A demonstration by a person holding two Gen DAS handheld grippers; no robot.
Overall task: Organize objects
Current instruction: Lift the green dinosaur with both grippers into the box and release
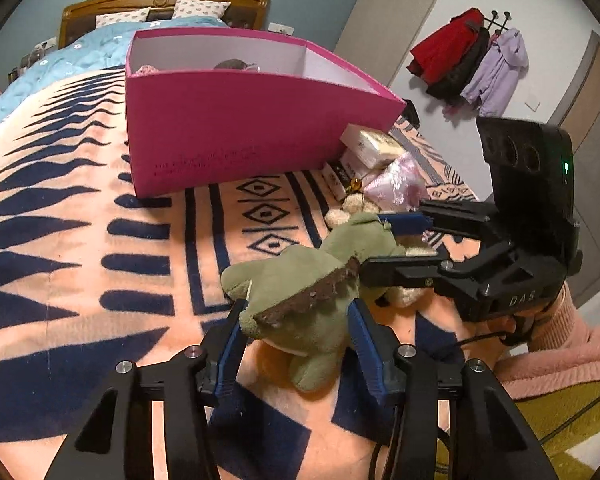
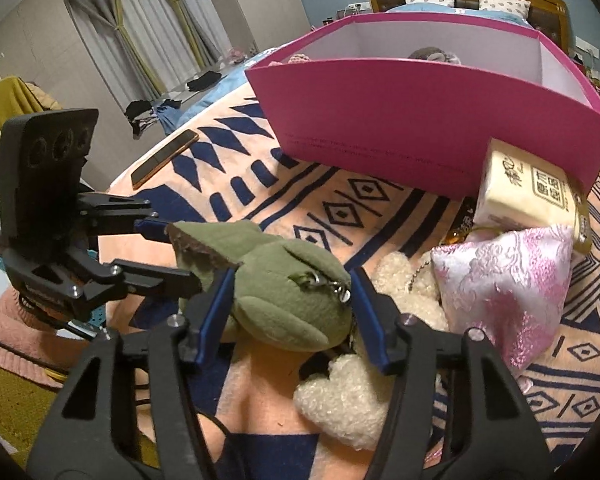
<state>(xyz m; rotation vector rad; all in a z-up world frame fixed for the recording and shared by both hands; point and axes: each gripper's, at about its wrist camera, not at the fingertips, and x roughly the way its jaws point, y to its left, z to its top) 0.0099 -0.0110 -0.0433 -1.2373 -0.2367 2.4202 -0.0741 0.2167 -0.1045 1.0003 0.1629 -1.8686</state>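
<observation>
A green plush dinosaur (image 1: 308,296) with a brown spine lies on the patterned blanket. My left gripper (image 1: 300,312) has a finger on each side of its body and grips it. My right gripper (image 2: 292,280) grips the toy's head (image 2: 296,296) from the other end; it shows in the left wrist view (image 1: 396,240) at the right. The left gripper shows in the right wrist view (image 2: 176,256) on the toy's tail. An open pink box (image 1: 236,128) stands behind, with soft items inside.
Beside the box lie tissue packs (image 2: 532,188), a pink satin pouch (image 2: 504,280) and a cream fleecy toy (image 2: 352,404). A phone (image 2: 164,156) lies at the blanket's left edge. Coats (image 1: 472,60) hang on the wall.
</observation>
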